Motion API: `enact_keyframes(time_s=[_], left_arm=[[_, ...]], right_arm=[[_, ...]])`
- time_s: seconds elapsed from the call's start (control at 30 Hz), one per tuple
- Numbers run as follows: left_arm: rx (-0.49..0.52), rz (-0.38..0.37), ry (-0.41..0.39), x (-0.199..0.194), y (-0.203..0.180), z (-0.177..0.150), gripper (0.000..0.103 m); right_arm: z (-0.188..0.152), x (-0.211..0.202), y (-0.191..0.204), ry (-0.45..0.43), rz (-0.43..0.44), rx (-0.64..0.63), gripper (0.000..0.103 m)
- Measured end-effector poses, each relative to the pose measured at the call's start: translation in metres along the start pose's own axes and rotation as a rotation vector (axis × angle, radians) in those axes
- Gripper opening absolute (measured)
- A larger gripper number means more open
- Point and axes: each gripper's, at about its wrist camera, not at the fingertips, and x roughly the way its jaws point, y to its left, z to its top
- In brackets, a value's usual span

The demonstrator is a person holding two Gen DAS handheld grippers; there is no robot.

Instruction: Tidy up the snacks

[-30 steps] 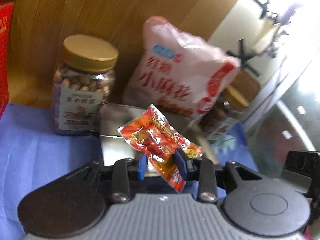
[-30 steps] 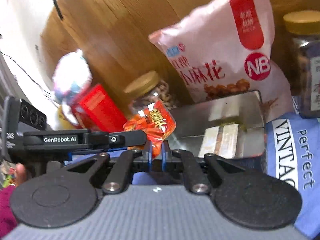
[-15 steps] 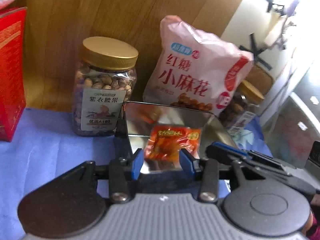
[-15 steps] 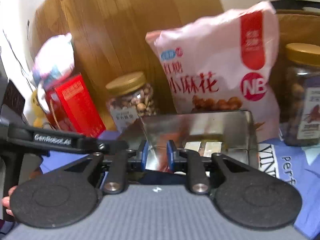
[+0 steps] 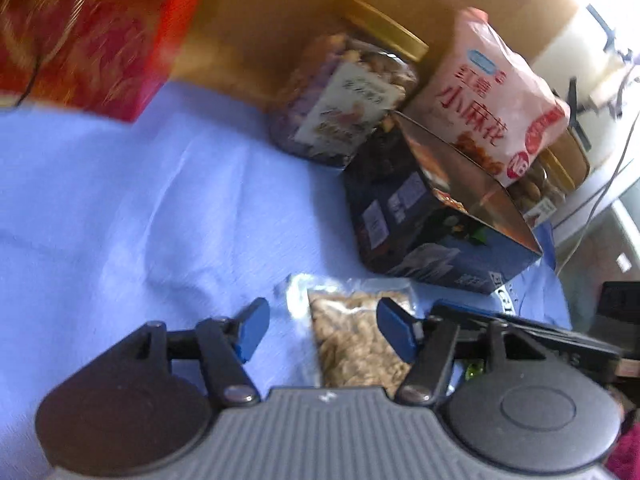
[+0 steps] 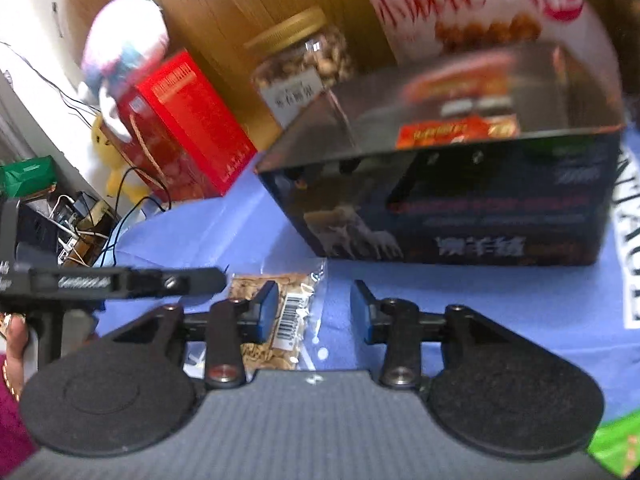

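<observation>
My left gripper (image 5: 318,330) has just been opening and its blue pads now stand well apart, gripping nothing; between them, lying flat on the blue cloth (image 5: 120,200), is a clear packet of pale brown nuts or seeds (image 5: 352,344) with a crinkled, shiny sealed edge at its far end. My right gripper (image 6: 314,310) has also just been spreading its jaws and is likewise released; the same packet (image 6: 288,312) lies under its left finger, showing a white barcode label on its face, with the pads not pressing it. The packet sits just in front of the dark open box (image 5: 436,216), whose inner walls are shiny and mirror-like and whose outside is printed dark blue with small white labels. Inside the box, from my right view, lies an orange-red snack packet (image 6: 452,132), flat near the front wall, though blur keeps me from reading its print. Behind the box stand a gold-lidded jar of nuts (image 5: 348,92) and a pink bag with red lettering (image 5: 488,96), the bag leaning over the box's far rim. A red carton (image 5: 88,28) stands well off to the left against the wooden panel. A hand (image 6: 14,344) holds the left gripper's handle at the edge of my right view.
</observation>
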Motion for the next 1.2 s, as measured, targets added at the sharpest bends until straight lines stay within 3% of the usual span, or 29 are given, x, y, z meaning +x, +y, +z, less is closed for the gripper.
enact_keyframes(time_s=[0.13,0.23,0.53,0.6,0.7,0.8,0.9,1.0,1.1,1.2], left_arm=[[0.005,-0.030,-0.017,-0.003,-0.001,-0.011,0.058],[0.035,-0.020,-0.019,-0.009,-0.010,-0.023,0.056],[0.007,-0.088,-0.037,-0.043,-0.011,-0.080,0.053],[-0.028,-0.086,-0.032,-0.048,-0.007,-0.080,0.053],[-0.077,-0.095,-0.084,-0.074,0.004,-0.083,0.053],[-0.057,-0.093,-0.156,-0.105,0.009,-0.099,0.057],[0.078,-0.055,-0.238,-0.126,-0.007,-0.122,0.060],[0.283,0.002,-0.268,-0.129,-0.039,-0.146,0.061],[0.454,0.029,-0.253,-0.119,-0.064,-0.162,0.061],[0.513,0.047,-0.229,-0.106,-0.072,-0.165,0.061]], right_arm=[[-0.003,0.017,0.006,0.040,0.066,0.052,0.043],[-0.008,0.015,0.018,0.096,0.077,0.037,0.027],[-0.061,-0.028,0.044,0.072,0.089,-0.009,0.024],[-0.064,-0.033,0.054,0.037,0.057,-0.055,0.034],[-0.065,-0.052,0.064,-0.078,-0.037,-0.111,0.034],[-0.079,-0.077,0.081,-0.159,0.041,-0.179,0.036],[-0.107,-0.078,0.114,-0.166,0.064,-0.380,0.041],[-0.130,-0.061,0.136,-0.140,-0.002,-0.584,0.041],[-0.136,-0.040,0.142,-0.101,-0.035,-0.642,0.041],[-0.137,-0.037,0.143,-0.105,-0.063,-0.701,0.041]])
